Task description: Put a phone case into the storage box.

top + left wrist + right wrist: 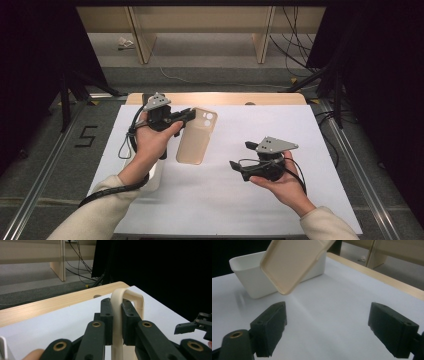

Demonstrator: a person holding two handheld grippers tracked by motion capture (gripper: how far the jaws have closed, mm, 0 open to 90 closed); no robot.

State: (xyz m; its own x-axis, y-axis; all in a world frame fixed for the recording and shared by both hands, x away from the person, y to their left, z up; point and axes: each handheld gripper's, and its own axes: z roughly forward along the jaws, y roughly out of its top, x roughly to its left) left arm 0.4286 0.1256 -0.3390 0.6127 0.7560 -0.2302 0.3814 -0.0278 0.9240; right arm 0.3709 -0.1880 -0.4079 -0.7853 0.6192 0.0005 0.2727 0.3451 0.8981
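In the left gripper view, the left gripper (117,323) has its two black pads clamped on the edge of a beige phone case (130,298), the thin wall of the case pinched between them and its rounded corner rising above the jaws. The high view shows the left gripper (187,116) held above the table's white sheet (250,200), with the phone case (196,137) sticking out from its jaws toward the right and hanging down toward the person, its camera cut-out at the far end and its back to the camera. The person's left hand (150,142) wraps the gripper body, and a cable loops down from it beside the wrist. In the right gripper view, the right gripper (327,327) stands spread wide with nothing between its pads, bare white sheet below the gap. Beyond it the phone case (292,262) hangs tilted in the air with its hollow inner side facing this camera, and a white rectangular tray (249,275) sits on the sheet behind it. In the high view the right gripper (240,160) points left, well apart from the case, resting in the person's right hand (285,187). The light wooden table edge (215,98) shows past the sheet.
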